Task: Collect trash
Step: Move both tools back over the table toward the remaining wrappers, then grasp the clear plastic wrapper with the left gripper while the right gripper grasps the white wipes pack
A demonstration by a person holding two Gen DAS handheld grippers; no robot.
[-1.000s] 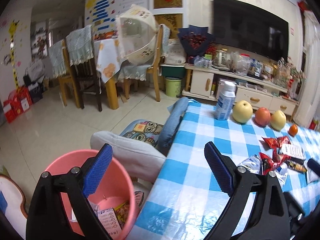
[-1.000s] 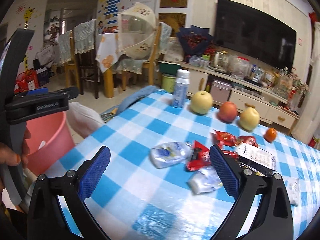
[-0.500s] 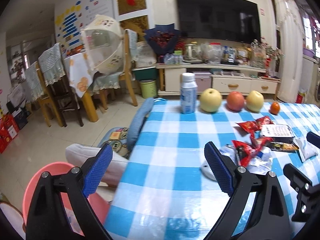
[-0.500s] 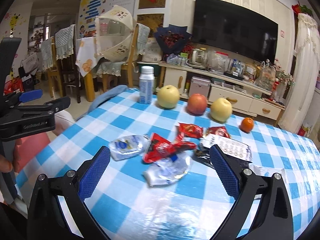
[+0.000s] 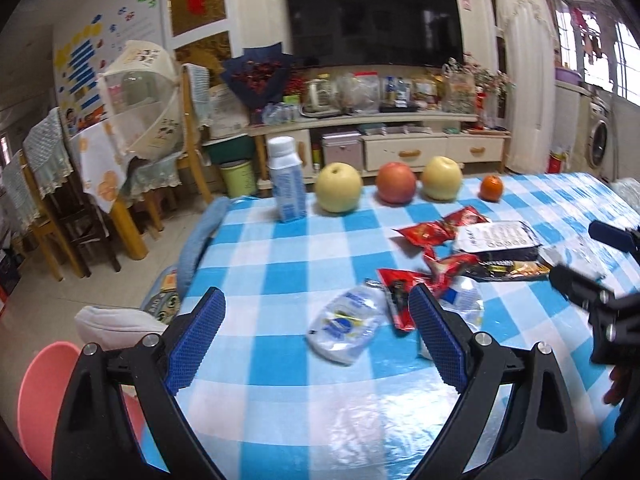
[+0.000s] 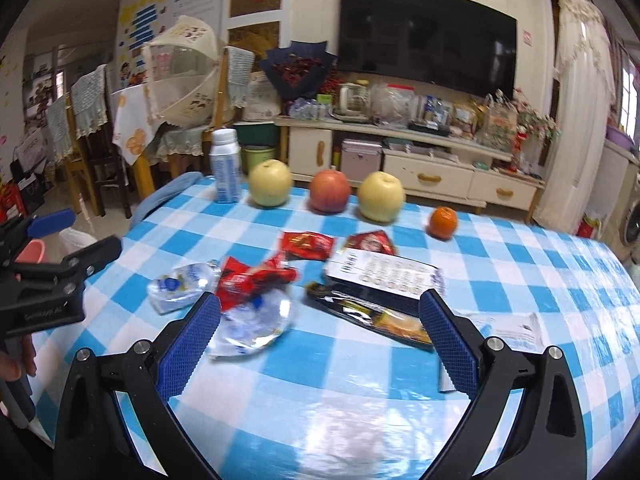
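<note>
The crumpled clear plastic bag (image 5: 347, 327) with the blue logo lies on the checked tablecloth (image 5: 280, 264), at the near-left end of the wrapper pile, its long axis slanting up to the right. I judge it my next pick: it sits just ahead of my left gripper (image 5: 316, 344), between the widely spread, empty fingers. My right gripper (image 6: 320, 340), equally wide and empty, faces the dark wrapper (image 6: 372, 314). The pink bucket (image 5: 44, 396) waits lower left.

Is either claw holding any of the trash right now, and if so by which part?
Nothing is held. The left claw and right claw are both open and empty above the checked tablecloth; the wrappers lie loose on it.
</note>
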